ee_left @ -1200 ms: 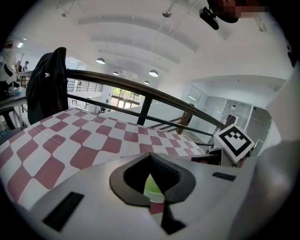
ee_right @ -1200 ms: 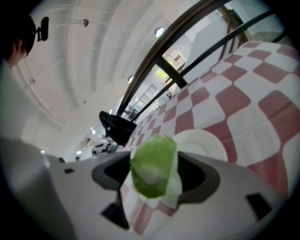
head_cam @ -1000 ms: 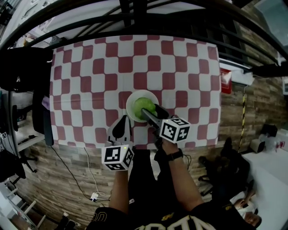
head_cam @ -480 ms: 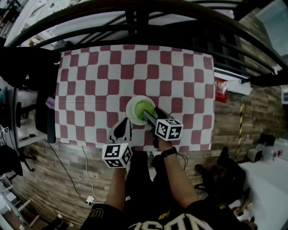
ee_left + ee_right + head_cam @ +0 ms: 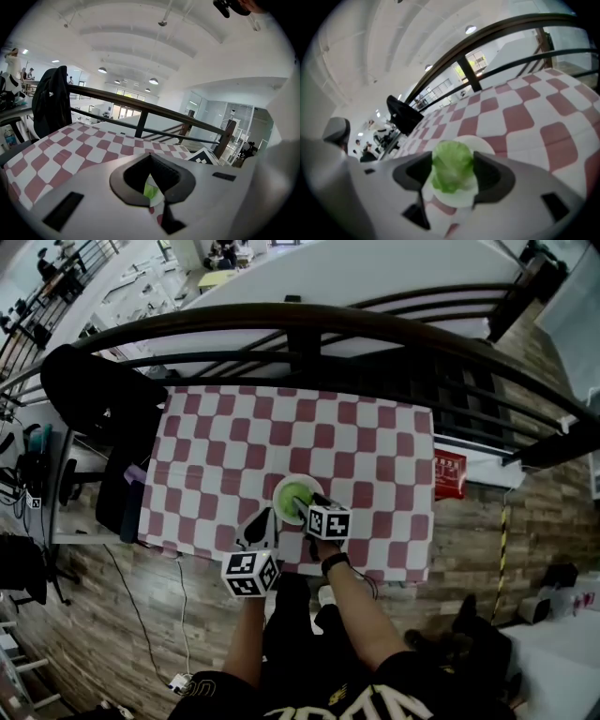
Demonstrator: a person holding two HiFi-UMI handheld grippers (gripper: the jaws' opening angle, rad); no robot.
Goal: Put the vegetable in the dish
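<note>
A green leafy vegetable (image 5: pixel 296 494) lies in a small white dish (image 5: pixel 281 486) near the front edge of the red-and-white checked table (image 5: pixel 375 446). My right gripper (image 5: pixel 303 503) reaches over the dish's near right side. In the right gripper view the vegetable (image 5: pixel 451 168) shows between the jaws of the right gripper (image 5: pixel 453 159), resting in the dish (image 5: pixel 483 143); the jaws stand wide and are closing. My left gripper (image 5: pixel 262 516) hovers just left of the dish, its jaws together. Through the left gripper (image 5: pixel 150 157) I glimpse a sliver of the green vegetable (image 5: pixel 149 191).
A dark jacket (image 5: pixel 94 390) hangs over a chair at the table's left end. A dark curved railing (image 5: pixel 328 320) runs behind the table. A red sign (image 5: pixel 448 474) is on the floor at the right. The person's legs are below the front edge.
The head view has pulled back, so the table and both grippers look smaller. Both grippers stay by the dish, and the vegetable stays in it.
</note>
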